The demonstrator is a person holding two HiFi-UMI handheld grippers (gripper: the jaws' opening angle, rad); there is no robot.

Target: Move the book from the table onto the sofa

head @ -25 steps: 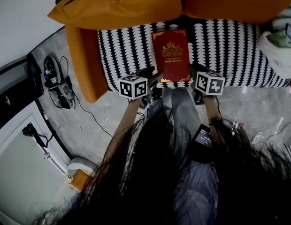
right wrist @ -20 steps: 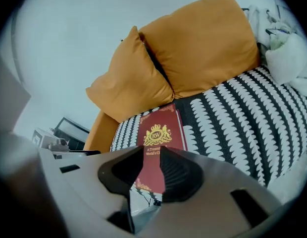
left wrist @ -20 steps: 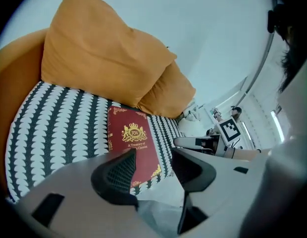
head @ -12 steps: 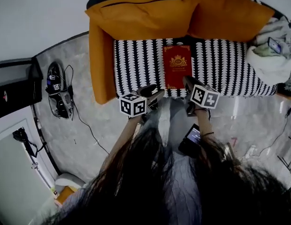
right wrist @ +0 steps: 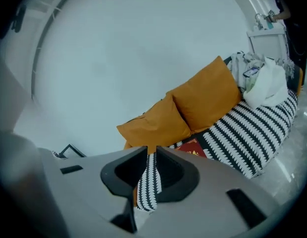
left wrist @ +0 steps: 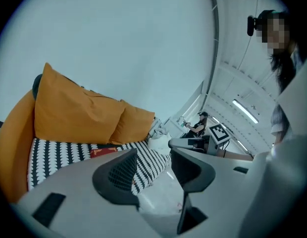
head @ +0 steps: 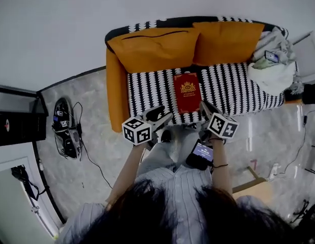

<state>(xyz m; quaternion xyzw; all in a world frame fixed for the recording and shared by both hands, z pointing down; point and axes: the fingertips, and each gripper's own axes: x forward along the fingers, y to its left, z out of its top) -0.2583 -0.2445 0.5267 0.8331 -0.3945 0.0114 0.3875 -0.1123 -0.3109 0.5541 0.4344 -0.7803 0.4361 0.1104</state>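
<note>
The left gripper (head: 166,116) stands wide and empty. The right gripper (head: 205,107) has just been closing to a narrow slit, with nothing between its jaws. Just beyond and between them, the red book (head: 187,91) lies flat on the striped sofa (head: 147,85) seat, its long axis running away toward the orange cushions (head: 157,49); the right gripper looks slightly nearer

Centre frame, your left gripper (head: 162,115) has its jaws wide apart and empty. To its right, your right gripper (head: 205,109) has just been closing its empty jaws to a slit.
</note>
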